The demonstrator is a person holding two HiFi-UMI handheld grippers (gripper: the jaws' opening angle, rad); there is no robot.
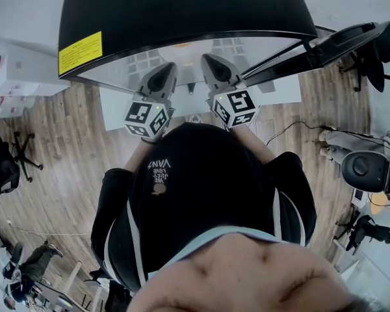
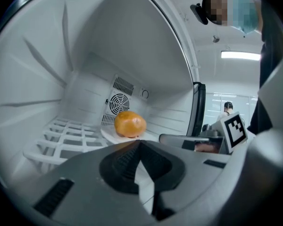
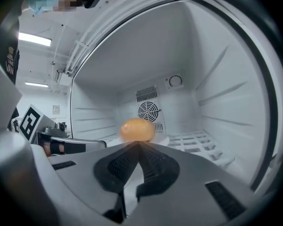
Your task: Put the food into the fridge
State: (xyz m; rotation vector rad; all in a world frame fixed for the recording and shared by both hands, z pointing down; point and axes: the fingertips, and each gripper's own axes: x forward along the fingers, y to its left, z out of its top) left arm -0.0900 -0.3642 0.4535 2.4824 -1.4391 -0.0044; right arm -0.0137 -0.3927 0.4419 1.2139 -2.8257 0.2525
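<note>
An orange, round piece of food (image 2: 130, 124) (image 3: 137, 130) lies on a white plate (image 2: 109, 135) (image 3: 163, 140) on the wire shelf (image 2: 61, 138) (image 3: 200, 140) inside the open fridge. My left gripper (image 2: 140, 143) (image 1: 164, 77) points into the fridge, jaws shut with nothing between them, its tip just short of the plate. My right gripper (image 3: 139, 144) (image 1: 216, 67) is beside it, also shut and empty, aimed at the food. Each gripper's marker cube shows in the other's view: the right gripper's cube (image 2: 235, 130) and the left gripper's cube (image 3: 28, 121).
The fridge is black outside with a yellow label (image 1: 79, 52); its door (image 1: 338, 44) stands open to the right. A round fan grille (image 2: 118, 103) (image 3: 148, 111) sits in the white back wall. Office chairs (image 1: 13, 155) and a wooden floor surround the person.
</note>
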